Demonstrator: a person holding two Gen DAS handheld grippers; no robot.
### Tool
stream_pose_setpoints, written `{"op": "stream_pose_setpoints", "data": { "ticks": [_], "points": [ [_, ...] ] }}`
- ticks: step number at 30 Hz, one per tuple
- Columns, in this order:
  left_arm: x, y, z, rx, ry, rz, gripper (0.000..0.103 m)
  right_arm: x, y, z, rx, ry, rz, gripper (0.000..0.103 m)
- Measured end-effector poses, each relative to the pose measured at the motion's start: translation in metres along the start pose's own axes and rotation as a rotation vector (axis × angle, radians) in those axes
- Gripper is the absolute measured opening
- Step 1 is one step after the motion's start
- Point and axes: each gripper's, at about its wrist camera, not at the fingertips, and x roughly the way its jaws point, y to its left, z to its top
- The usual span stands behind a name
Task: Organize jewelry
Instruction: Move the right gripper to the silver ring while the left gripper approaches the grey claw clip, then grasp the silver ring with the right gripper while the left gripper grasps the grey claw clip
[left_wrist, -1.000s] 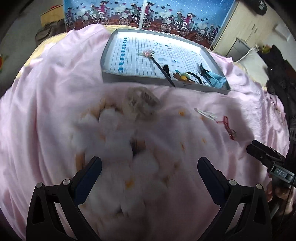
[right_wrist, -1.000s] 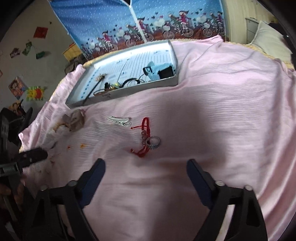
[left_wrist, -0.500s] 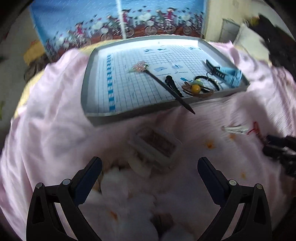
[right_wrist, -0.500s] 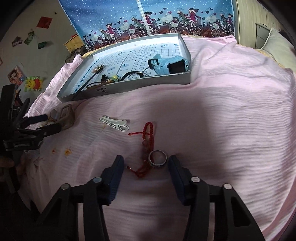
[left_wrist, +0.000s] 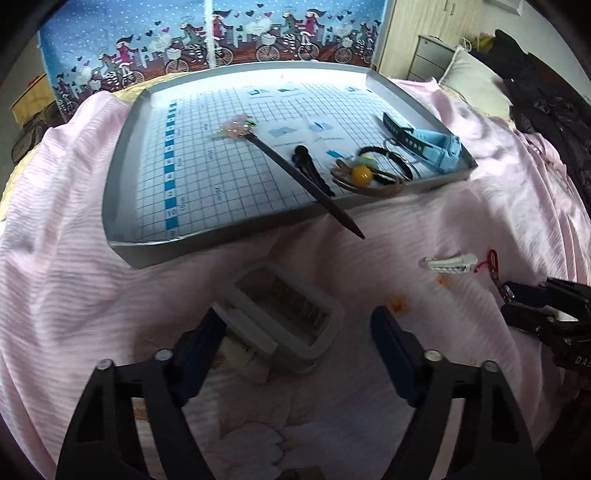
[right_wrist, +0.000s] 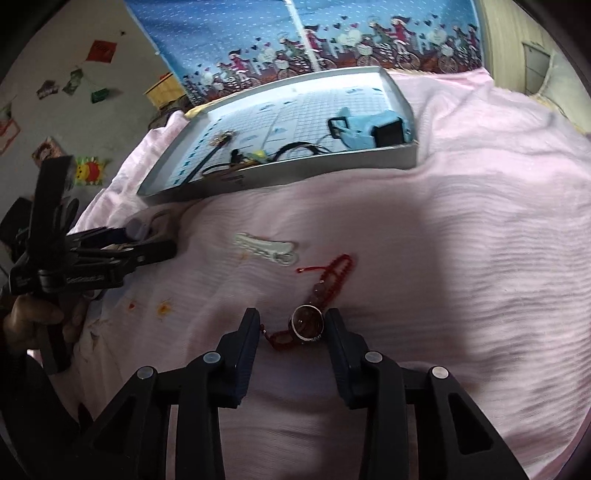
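Note:
A grey tray (left_wrist: 122, 221) with a grid sheet holds a hair stick (left_wrist: 295, 170), a black clip, hair ties and a blue watch (left_wrist: 432, 144). On the pink cloth in front of it lies a small clear box (left_wrist: 284, 314), and my left gripper (left_wrist: 297, 317) is open with its fingers on either side of it. The right wrist view shows a silver ring (right_wrist: 307, 323) on a red bead bracelet (right_wrist: 332, 273). My right gripper (right_wrist: 292, 315) is open, low over the cloth, and the ring sits close to its right finger. A white hair clip (right_wrist: 266, 247) lies beyond.
The pink cloth (right_wrist: 480, 221) covers a soft, wrinkled bed. A blue cartoon curtain (left_wrist: 221, 44) hangs behind the tray (right_wrist: 295, 173). A hand (right_wrist: 33, 317) holds the left gripper (right_wrist: 92, 254) at the left. The right gripper (left_wrist: 535, 306) shows at the left wrist view's right edge.
The left gripper moved forward until the small box lay between its fingers, which have narrowed. The right gripper came down over the ring and bracelet, its fingers narrowing too.

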Motion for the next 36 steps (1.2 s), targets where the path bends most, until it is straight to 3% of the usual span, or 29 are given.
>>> {"op": "stream_pose_setpoints", "data": {
  "ticks": [5,22,31,36],
  "points": [
    [0.000,-0.007,-0.001,0.005,0.002,-0.046,0.056,-0.001,0.006,-0.001,-0.019,-0.009,0.013,0.032],
    [0.000,-0.017,-0.003,0.017,-0.021,-0.037,0.053,0.001,0.018,-0.002,-0.080,-0.012,0.018,0.023],
    [-0.005,-0.024,-0.005,0.010,-0.016,-0.070,0.052,-0.004,0.025,-0.005,-0.115,-0.013,0.020,0.020],
    [-0.009,-0.028,-0.005,0.010,-0.015,-0.098,0.052,-0.013,0.019,-0.005,-0.067,-0.029,0.056,0.020]
  ]
}}
